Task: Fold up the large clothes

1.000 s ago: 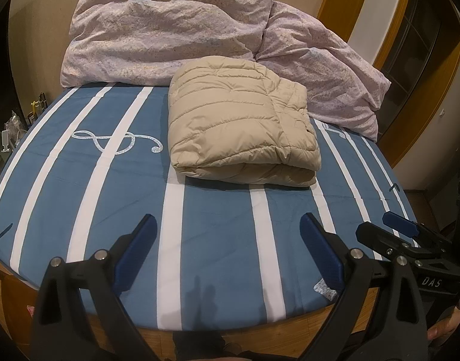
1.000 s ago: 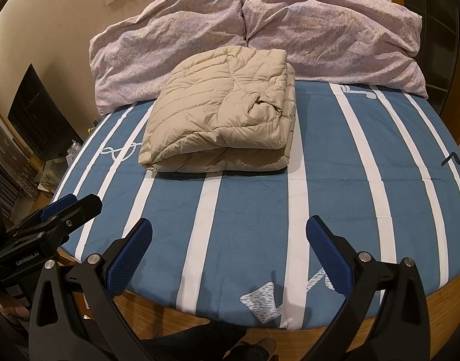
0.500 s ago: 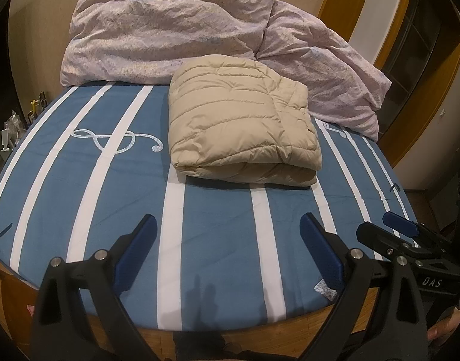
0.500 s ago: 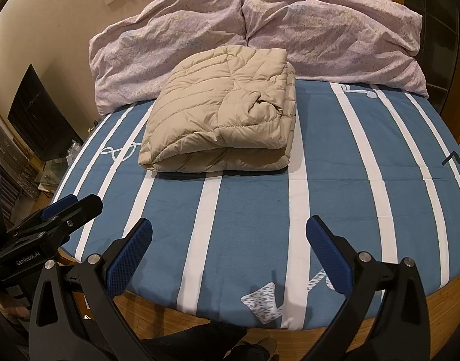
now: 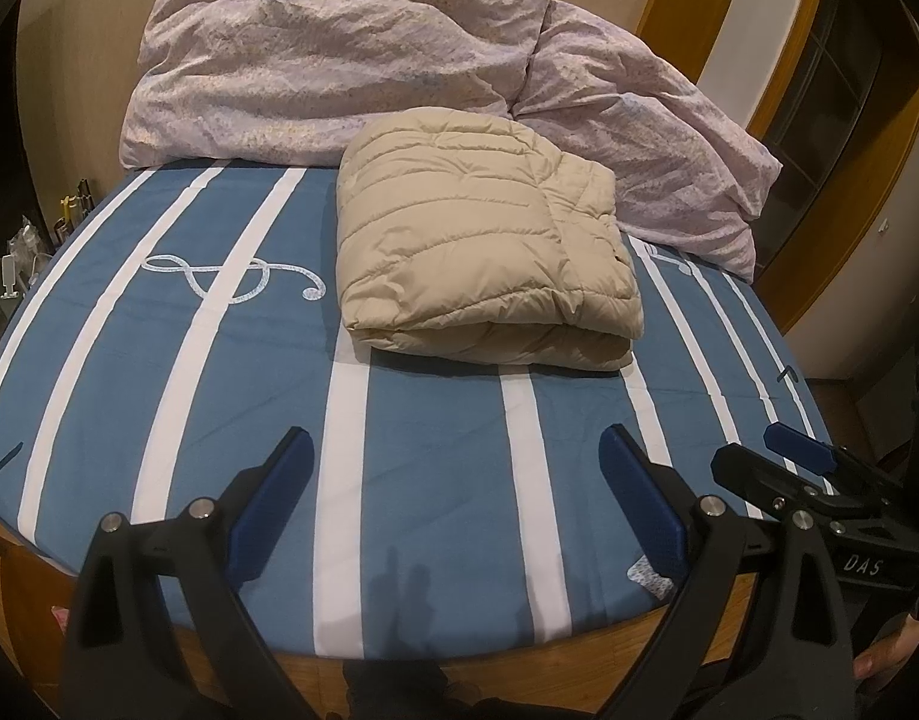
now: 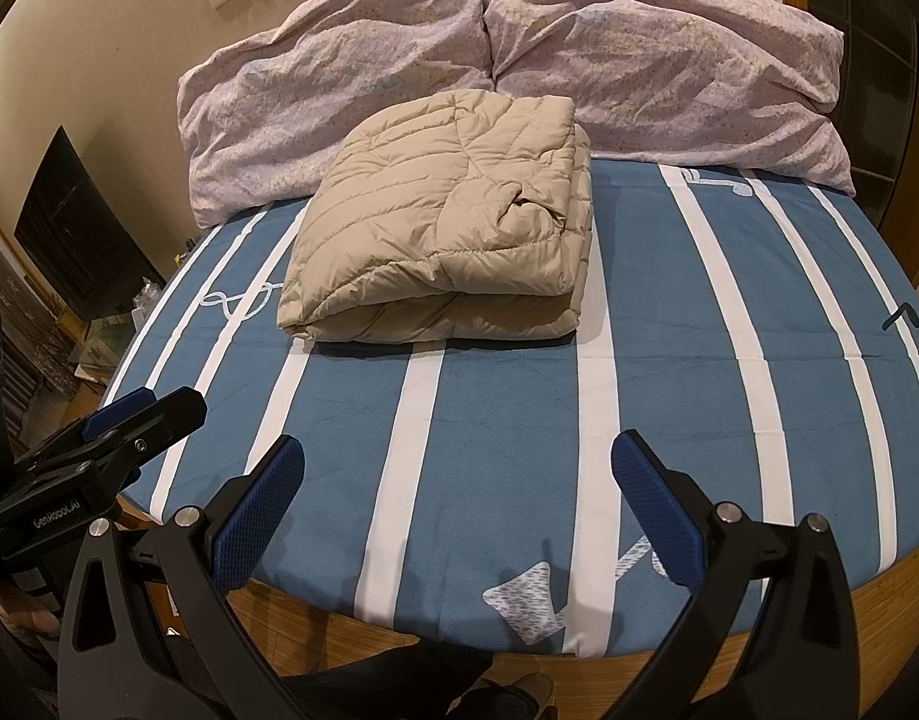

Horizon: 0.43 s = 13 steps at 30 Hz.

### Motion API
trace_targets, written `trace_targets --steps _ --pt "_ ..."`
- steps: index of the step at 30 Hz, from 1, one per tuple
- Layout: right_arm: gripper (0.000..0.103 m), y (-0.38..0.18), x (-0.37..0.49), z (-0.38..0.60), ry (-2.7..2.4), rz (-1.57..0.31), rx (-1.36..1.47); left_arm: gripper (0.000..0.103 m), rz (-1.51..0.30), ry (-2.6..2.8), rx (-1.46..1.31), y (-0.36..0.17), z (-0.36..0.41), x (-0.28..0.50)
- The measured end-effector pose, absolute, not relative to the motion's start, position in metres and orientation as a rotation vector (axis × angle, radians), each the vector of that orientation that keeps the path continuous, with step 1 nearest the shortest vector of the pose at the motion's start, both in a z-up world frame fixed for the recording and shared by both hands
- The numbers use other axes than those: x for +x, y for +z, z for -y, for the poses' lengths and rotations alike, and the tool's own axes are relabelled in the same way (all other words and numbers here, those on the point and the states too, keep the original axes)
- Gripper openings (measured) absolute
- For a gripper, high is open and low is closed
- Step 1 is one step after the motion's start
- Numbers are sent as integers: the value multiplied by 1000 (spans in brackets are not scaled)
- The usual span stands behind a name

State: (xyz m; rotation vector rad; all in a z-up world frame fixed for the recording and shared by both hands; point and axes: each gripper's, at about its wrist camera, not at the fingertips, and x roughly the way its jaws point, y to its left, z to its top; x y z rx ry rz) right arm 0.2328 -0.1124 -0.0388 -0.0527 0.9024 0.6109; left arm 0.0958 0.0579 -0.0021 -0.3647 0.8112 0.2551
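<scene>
Jacket: one folded beige quilted puffer jacket (image 5: 483,240), frame centre, on blue white-striped bed (image 5: 429,456)
Pillows: two crumpled lilac pillows (image 6: 657,60), top
Tongs: left tongs (image 5: 453,480) and right tongs (image 6: 459,486), both spread, empty

You have warm, dim indoor light from above. The folded jacket (image 5: 483,240) casts a soft shadow on the bed (image 5: 429,450). Focus is sharp; fisheye bending curves the edges and blackens the corners.

Left claw (image 5: 456,468) and right claw (image 6: 459,477) both spread wide.
</scene>
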Motion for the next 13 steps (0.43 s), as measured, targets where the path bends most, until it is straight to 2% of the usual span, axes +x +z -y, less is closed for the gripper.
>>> trace_targets --steps 13 --pt "102 -39 233 113 611 -903 -52 95 -812 257 -367 -2 -57 96"
